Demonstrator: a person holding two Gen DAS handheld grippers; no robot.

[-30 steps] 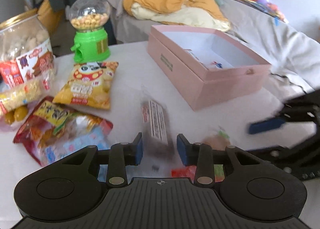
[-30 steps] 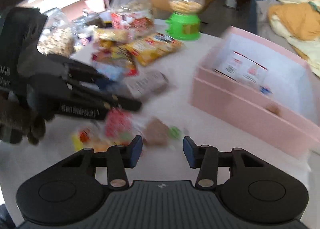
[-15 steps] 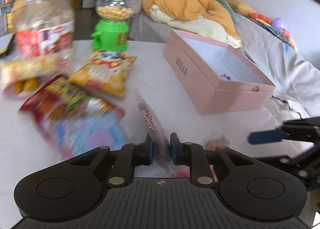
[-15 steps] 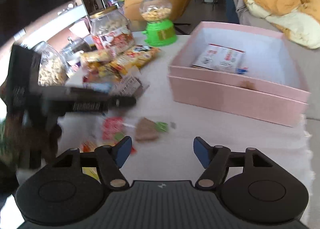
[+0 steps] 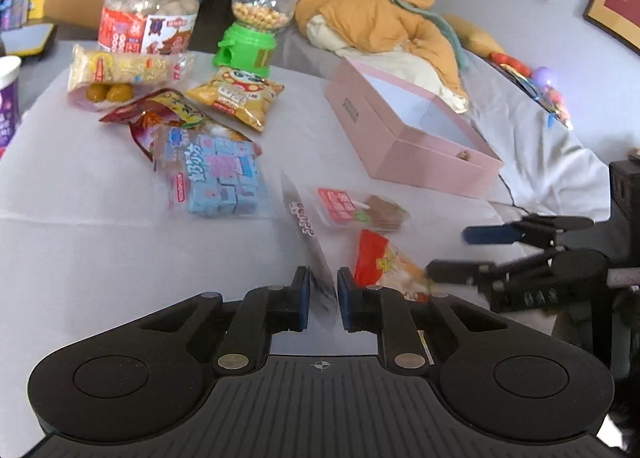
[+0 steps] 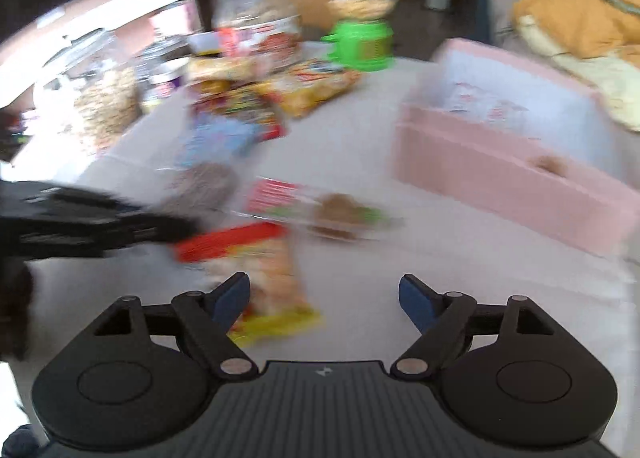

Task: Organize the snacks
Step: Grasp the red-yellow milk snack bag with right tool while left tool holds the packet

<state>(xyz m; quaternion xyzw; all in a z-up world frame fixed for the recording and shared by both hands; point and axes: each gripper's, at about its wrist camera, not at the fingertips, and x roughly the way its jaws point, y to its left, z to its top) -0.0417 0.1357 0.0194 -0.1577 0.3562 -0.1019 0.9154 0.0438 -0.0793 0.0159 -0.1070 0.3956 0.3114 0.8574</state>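
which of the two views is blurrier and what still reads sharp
Right wrist view: heavy motion smear across the snack packets and pink box; only the right gripper is crisp. Left wrist view: mostly sharp, jar label legible, fisheye bending at the edges.

White-clothed table (image 5: 80, 218) carrying snacks: blue pack (image 5: 224, 178) lying ahead-left of left gripper (image 5: 322, 300), red-and-brown packet (image 5: 360, 210) just ahead, orange packet (image 5: 390, 266) beside its right, pink box (image 5: 404, 138) sitting farther ahead-right, jar (image 5: 150, 10) and green dispenser (image 5: 250, 40) standing far ahead.
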